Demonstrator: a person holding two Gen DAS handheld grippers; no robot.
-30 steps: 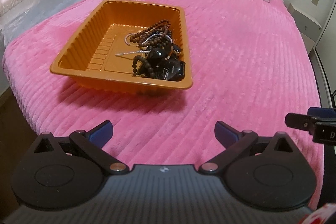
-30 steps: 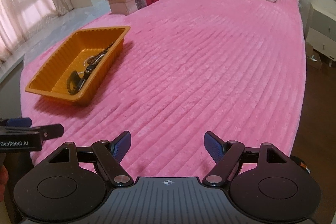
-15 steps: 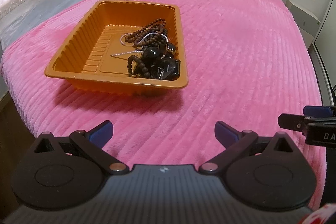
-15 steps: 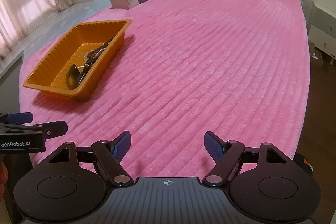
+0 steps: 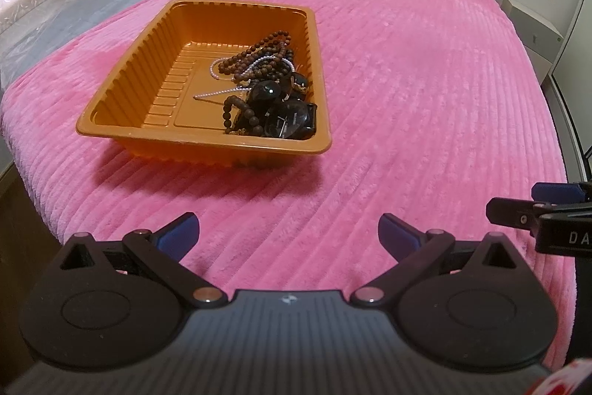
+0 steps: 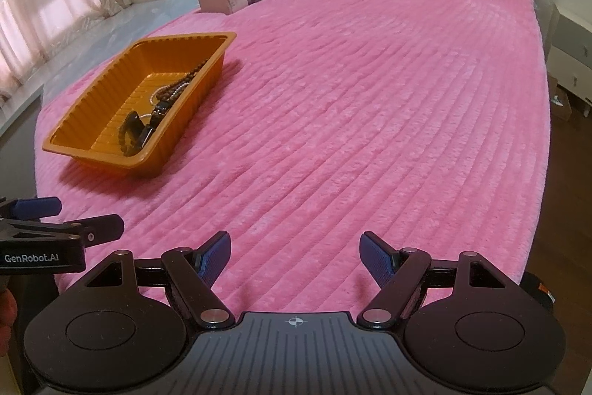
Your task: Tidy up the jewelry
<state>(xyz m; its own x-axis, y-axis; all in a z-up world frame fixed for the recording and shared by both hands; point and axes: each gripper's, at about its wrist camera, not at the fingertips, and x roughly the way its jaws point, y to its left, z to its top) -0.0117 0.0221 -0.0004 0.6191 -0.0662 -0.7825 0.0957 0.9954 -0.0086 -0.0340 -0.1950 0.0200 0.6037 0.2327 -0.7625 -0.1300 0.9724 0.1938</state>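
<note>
— Bedspread (image 5: 407,91), pink and ribbed, fills both views. What sits on it?

— Orange tray (image 5: 111,91), well ahead of the left gripper (image 5: 288,236), at about eleven o'clock from it. From the right gripper (image 6: 294,258) it lies farther off, near ten o'clock.

— And the jewelry?

— Piled in the tray's near right corner: brown bead strands (image 5: 264,60), a thin pearl string (image 5: 218,93), dark watches (image 5: 286,121).

— Grippers?

— Both spread wide, nothing between the fingers, both well short of the tray.
</note>
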